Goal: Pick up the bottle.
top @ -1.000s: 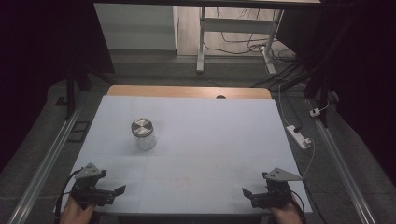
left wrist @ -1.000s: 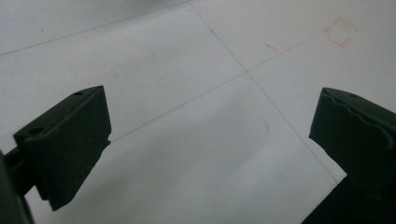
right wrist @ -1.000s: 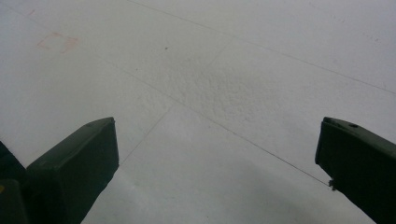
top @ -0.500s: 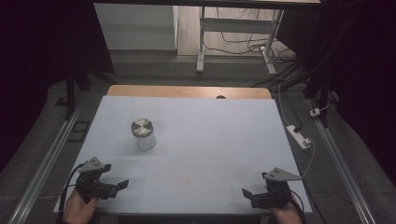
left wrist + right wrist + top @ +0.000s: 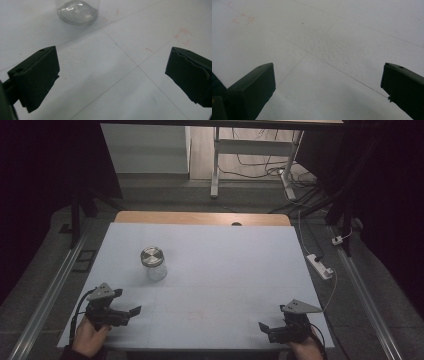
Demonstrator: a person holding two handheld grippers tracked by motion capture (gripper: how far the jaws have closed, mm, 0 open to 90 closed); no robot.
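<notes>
A clear glass jar (image 5: 153,264) with a silver metal lid stands upright on the white table (image 5: 220,270), left of centre. Its glass base (image 5: 77,12) sits at the top of the left gripper view, ahead of the jaws. My left gripper (image 5: 127,310) hovers near the front left corner, below the jar and apart from it, open with nothing between its fingers (image 5: 37,75). At the front right corner my right gripper (image 5: 265,328) is open too, over bare table, its fingers (image 5: 252,92) wide apart.
A faint red square mark (image 5: 195,314) lies on the table front centre. A wooden strip (image 5: 200,217) edges the far side. Off the right edge on the floor are a white power strip (image 5: 320,266) and cables. Dark rails run along both sides.
My left gripper has lifted and shifted forward and right, toward the jar. The right gripper and the jar have stayed put.
</notes>
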